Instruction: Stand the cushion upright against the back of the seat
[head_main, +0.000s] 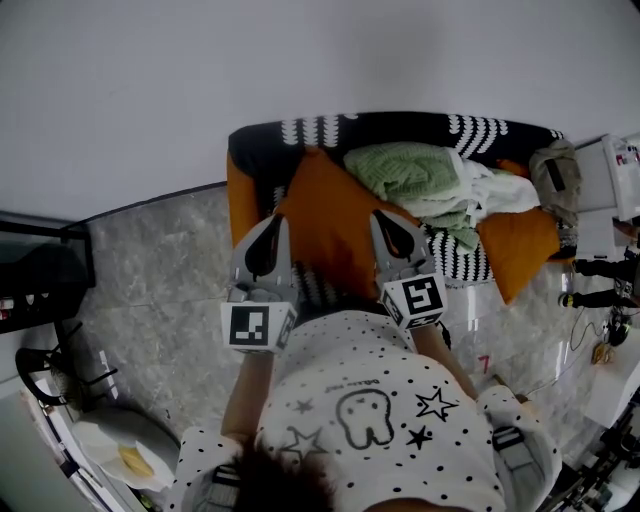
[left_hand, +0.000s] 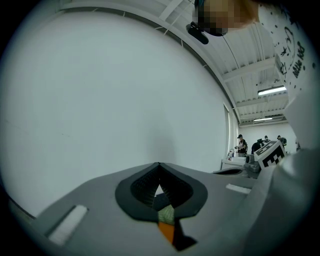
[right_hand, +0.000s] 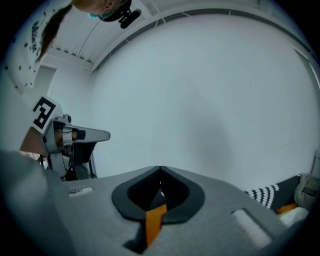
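Observation:
A large orange cushion (head_main: 335, 215) lies tilted on the left half of a seat with a black-and-white patterned cover (head_main: 400, 128). My left gripper (head_main: 268, 232) hovers over the cushion's left edge and my right gripper (head_main: 396, 232) over its right edge, both pointing toward the white wall. In the left gripper view the jaws (left_hand: 159, 166) meet at the tips, with a sliver of orange (left_hand: 167, 231) showing through the slit below. In the right gripper view the jaws (right_hand: 160, 170) also meet, with a strip of orange (right_hand: 154, 220) below. No fabric shows pinched between either pair.
A green blanket (head_main: 405, 168) and white cloth (head_main: 490, 190) are piled on the seat's right half, with a second orange cushion (head_main: 520, 245) and a grey bag (head_main: 555, 170). A black stand (head_main: 40, 275) is at the left, white equipment (head_main: 622, 170) at the right. People work far off (left_hand: 242, 144).

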